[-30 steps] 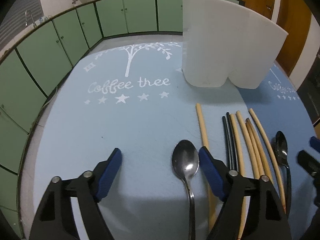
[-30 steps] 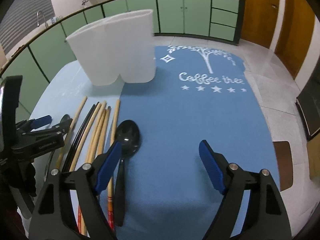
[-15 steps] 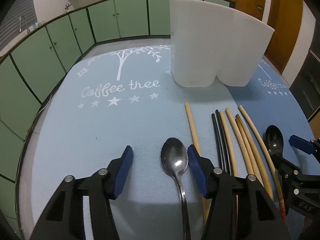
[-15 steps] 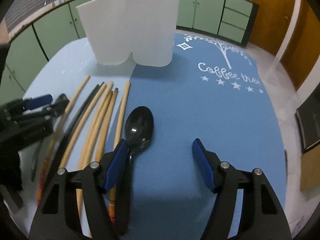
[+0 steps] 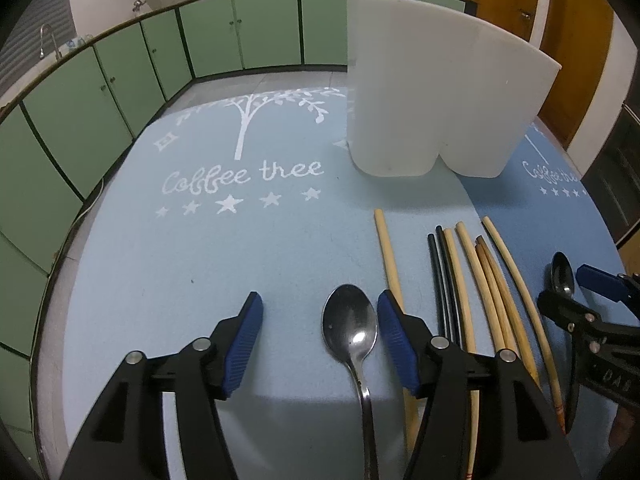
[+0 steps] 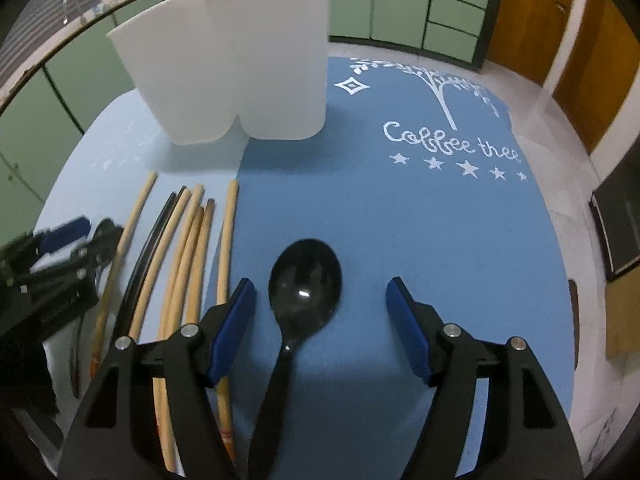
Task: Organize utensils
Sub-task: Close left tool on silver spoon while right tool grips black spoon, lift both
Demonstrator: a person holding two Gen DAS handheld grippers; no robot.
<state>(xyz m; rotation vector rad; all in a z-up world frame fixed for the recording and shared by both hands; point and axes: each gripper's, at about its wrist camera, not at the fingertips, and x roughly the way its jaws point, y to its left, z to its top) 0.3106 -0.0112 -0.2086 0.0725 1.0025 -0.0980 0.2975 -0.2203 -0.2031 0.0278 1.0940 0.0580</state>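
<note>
Two spoons lie flat on the desk, each between parted tongs that do not press it: our left tongs bracket the steel spoon, its bowl just beside the right-hand pad, our right tongs bracket the black spoon, nearer the left-hand pad; both pairs have just been closing and hold nothing. Between the spoons lies a row of chopsticks, pale ones and a dark pair; the white two-compartment holder stands upright beyond their far tips.
</note>
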